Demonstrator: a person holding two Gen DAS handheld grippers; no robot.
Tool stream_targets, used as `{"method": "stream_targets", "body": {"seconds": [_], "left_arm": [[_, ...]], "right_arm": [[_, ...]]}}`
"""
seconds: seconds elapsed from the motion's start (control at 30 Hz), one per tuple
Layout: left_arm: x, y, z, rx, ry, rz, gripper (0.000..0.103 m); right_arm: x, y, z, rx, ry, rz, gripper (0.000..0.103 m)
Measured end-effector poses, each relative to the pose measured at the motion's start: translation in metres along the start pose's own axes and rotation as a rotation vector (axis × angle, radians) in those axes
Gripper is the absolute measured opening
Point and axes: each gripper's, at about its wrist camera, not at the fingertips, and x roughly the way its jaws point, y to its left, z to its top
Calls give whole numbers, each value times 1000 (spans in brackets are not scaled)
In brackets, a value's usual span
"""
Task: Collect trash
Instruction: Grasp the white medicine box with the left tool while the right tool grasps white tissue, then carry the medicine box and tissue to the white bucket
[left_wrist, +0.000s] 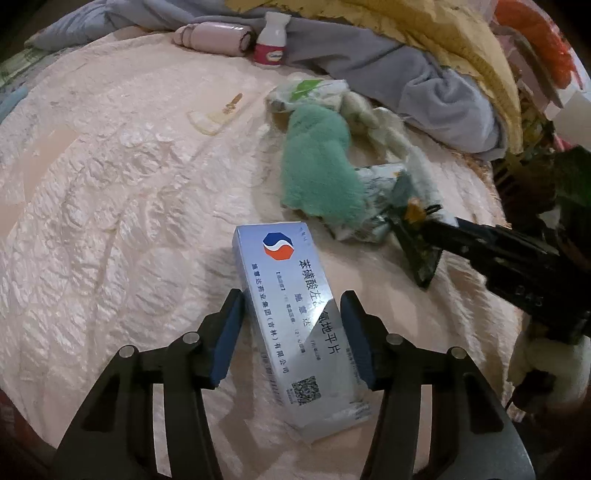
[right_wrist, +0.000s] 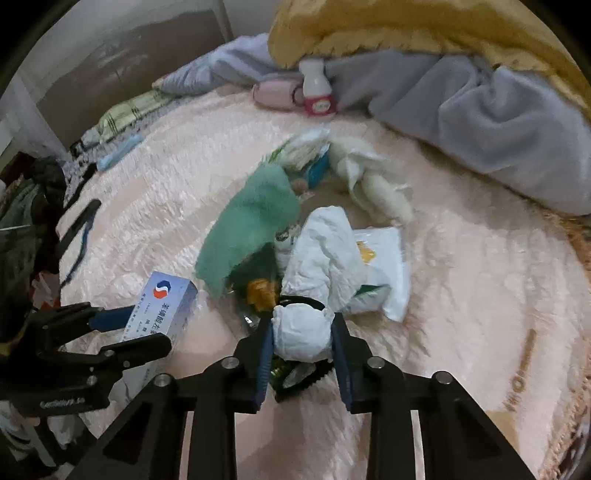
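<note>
The left gripper (left_wrist: 291, 339) straddles a silver medicine box (left_wrist: 295, 325) lying flat on the pinkish quilted bedspread (left_wrist: 110, 184). Its blue pads (left_wrist: 229, 339) sit right against both long sides, so it looks clamped on the box. The box's long axis runs roughly along the fingers, with the logo end pointing away from the camera and the QR-code end nearest it.

The right gripper (right_wrist: 303, 343) is narrowed around a crumpled white wad (right_wrist: 301, 334) of paper or plastic, pads tight on both sides, so it's holding that. The wad sits just beyond the box's logo end, next to a dark wrapper (right_wrist: 295, 376) and an amber bit (right_wrist: 260, 291).

Past the box there's a fuzzy green cloth (left_wrist: 317, 166), and further out a small white bottle with a pink label (left_wrist: 271, 40) and a pink roll (left_wrist: 214, 37), up against grey (left_wrist: 424, 74) and yellow blankets (left_wrist: 461, 33).

The left wrist view shows the box's whole printed face, but the wad is hidden behind the right gripper's black body. The right wrist view shows the wad, a flat white packet (right_wrist: 384, 273) beside it, and only the box's logo end.
</note>
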Motion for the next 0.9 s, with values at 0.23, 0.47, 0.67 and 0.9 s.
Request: {"method": "stream_targets", "body": {"seconds": [0.23,0.47,0.67,0.9], "left_arm": [[-23,-27,-6,58,-30,-35,51],[-23,-35,-21,93,7,-1,51],[-12,-29,-29,91,44,13,52],[-27,-27,-30,62,3,-49,51]], "right_arm": [[-64,-16,-28,37,-87,31,28],[-51,-14,-51,23,47,-13,31],[-46,-22,-59,74,54,-2,32],[-90,-11,-61,45,-69,-15,29]]}}
